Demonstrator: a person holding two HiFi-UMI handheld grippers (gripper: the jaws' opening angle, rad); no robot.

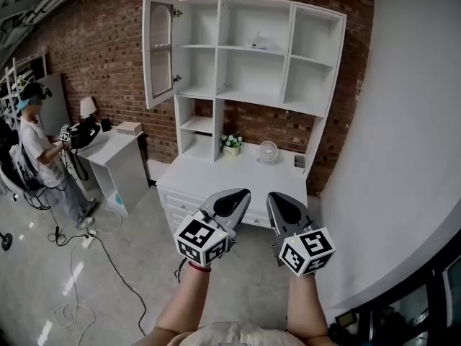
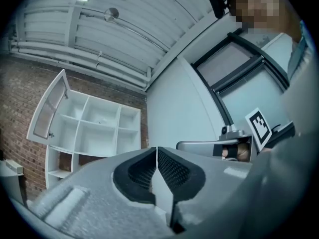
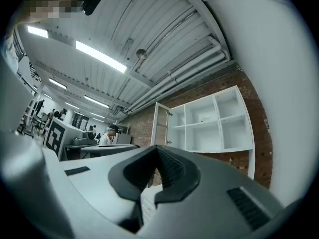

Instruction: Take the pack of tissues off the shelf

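Right gripper (image 3: 157, 151) sits shut (fan (image 1: 267, 151) only in head view).

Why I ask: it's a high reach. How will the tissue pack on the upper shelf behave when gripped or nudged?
The tissue pack looks small and flat, so probably light and squashy under jaws. Lying flat on the smooth white shelf, it would likely slide rather than tip or roll.

The shelf unit (image 1: 252, 74) stands open-fronted against the brick wall (image 1: 108, 42). Its glass door (image 1: 158, 49) is swung out at the left edge, clear of the middle compartments. On the counter (image 1: 216, 176) below, a flower pot (image 1: 231, 144) and a small fan (image 1: 268, 152) sit at the back, and the front is bare. A white wall (image 1: 403, 157) crowds the right side.
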